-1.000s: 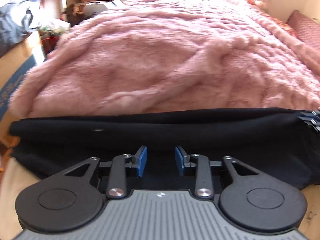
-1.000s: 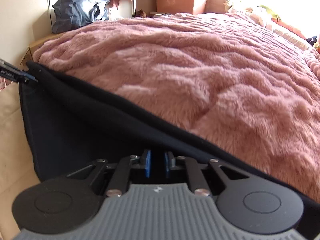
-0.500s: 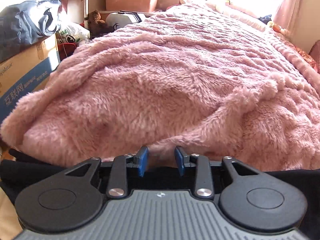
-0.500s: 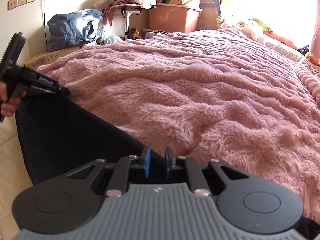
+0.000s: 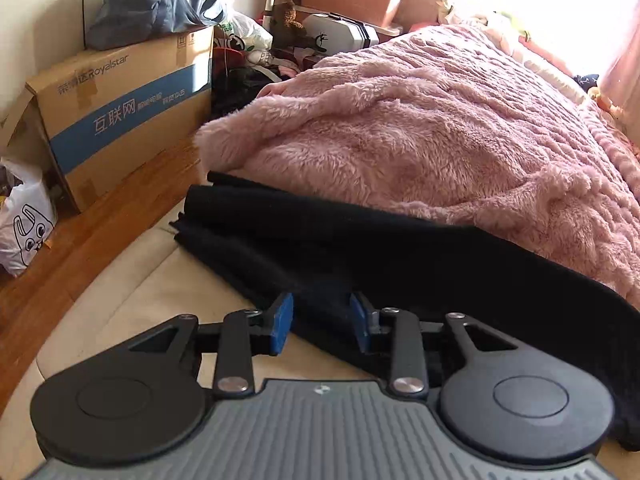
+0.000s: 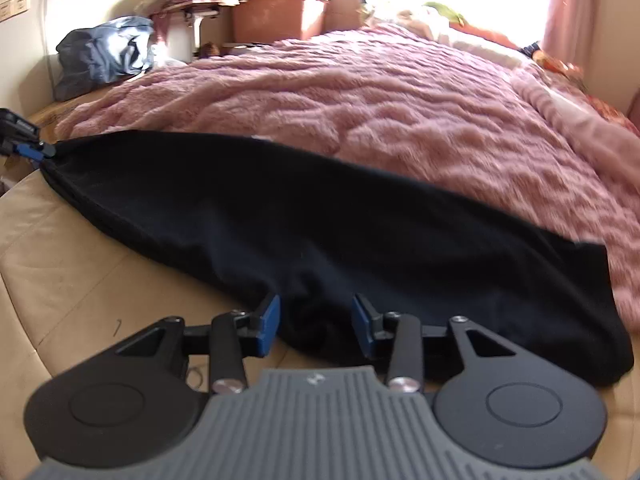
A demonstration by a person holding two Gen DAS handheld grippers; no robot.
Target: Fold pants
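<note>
1. left wrist view: the left gripper [image 5: 320, 322] has its blue pads apart, hovering over the near edge of the black pants [image 5: 360, 248] – nothing is pinched between them.
2. the pants lie folded in a long dark band on the cream surface [image 5: 168, 296], with their far edge up against the pink fluffy blanket [image 5: 440, 128].
3. beyond the pants' left end, a cardboard box [image 5: 120, 120] with blue lettering stands on the wooden floor [image 5: 100, 232], and a white plastic bag [image 5: 24, 224] sits near it.
4. right wrist view: the right gripper [image 6: 315, 324] has just been opening – its pads now stand apart with a bump of the pants [image 6: 320, 220] lying between them, not pressed by either pad.
5. at the far left of that view the left gripper [image 6: 34, 150] shows at the tip of the pants; whether it touches the cloth there i cannot tell.
6. the pants stretch across the cream surface [image 6: 80, 264], with the pink blanket [image 6: 400, 112] behind. the picture is a little blurred.
</note>
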